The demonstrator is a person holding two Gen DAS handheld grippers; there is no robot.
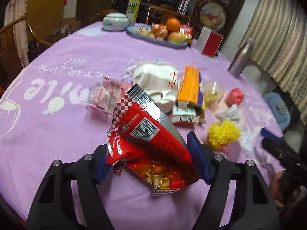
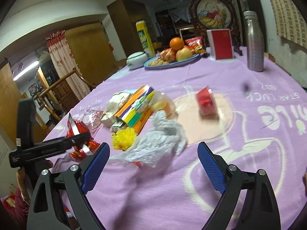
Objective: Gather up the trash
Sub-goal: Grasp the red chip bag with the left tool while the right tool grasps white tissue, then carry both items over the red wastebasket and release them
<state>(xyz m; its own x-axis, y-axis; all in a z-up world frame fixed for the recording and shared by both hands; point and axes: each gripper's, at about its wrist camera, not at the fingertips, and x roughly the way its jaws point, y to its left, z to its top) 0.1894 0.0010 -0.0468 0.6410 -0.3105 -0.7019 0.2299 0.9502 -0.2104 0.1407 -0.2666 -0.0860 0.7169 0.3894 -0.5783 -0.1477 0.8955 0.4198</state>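
A crumpled red snack wrapper (image 1: 145,134) stands upright between the blue pads of my left gripper (image 1: 149,149), which is shut on it just above the purple tablecloth (image 1: 57,126). In the right wrist view the same wrapper (image 2: 80,140) shows at the left. My right gripper (image 2: 153,147) is open, with a white plastic bag (image 2: 159,140) lying just ahead of its fingertips. Beyond lie a yellow pompom (image 2: 122,139), an orange carton (image 2: 134,103), a white cloth item (image 1: 153,76), a clear wrapper (image 1: 103,95) and a red crumpled piece (image 2: 206,100).
At the far side stand a blue fruit plate (image 1: 142,36), a white ceramic jar (image 1: 115,22), a red and white box (image 1: 210,41) and a metal bottle (image 2: 254,42). A wooden chair (image 2: 63,90) stands beside the table's left edge.
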